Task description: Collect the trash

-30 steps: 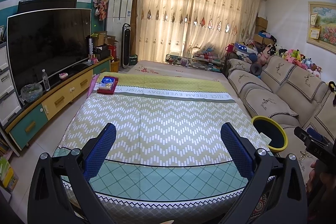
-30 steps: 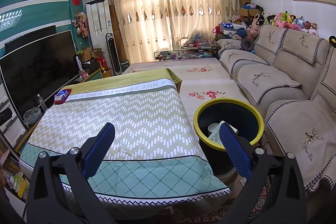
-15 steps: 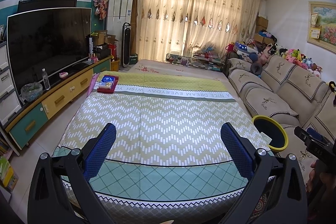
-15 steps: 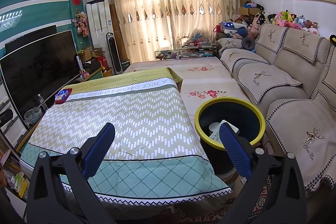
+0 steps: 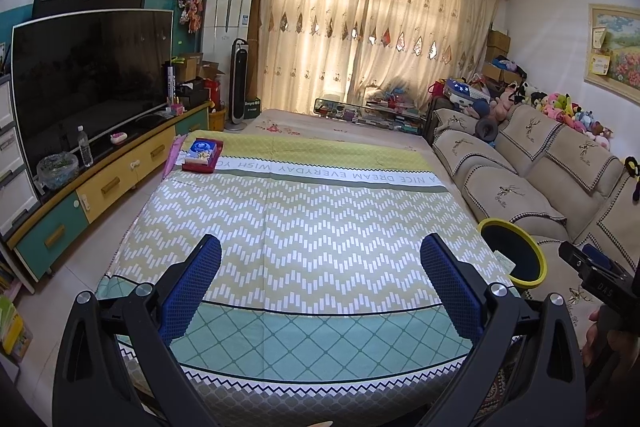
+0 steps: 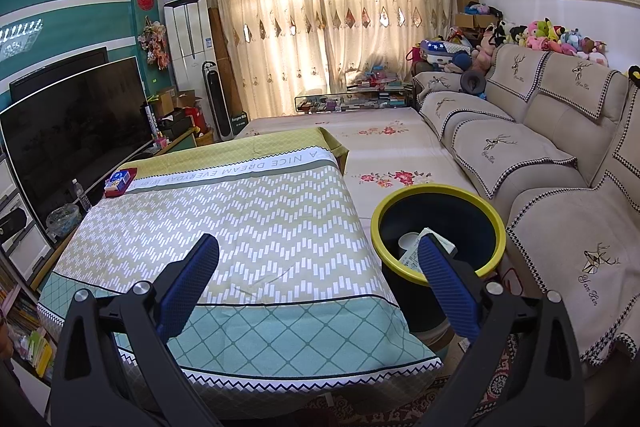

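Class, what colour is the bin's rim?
Yellow; the bin itself is black inside. Clearest in the right wrist view.

The right claw's (image 6: 318,263) near finger (image 6: 444,281) covers part of the paper scraps (image 6: 412,253) inside the yellow-rimmed bin (image 6: 496,223), whose base is hidden behind the cloth-covered bench (image 6: 256,227). From the left wrist, that bench's edge hides most of the bin (image 5: 536,269). The print on the red-and-blue box (image 5: 202,155) at the bench's far corner is too small to read.

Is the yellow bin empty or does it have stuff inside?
Not empty. The yellow-rimmed bin holds paper scraps and something round and white at its bottom.
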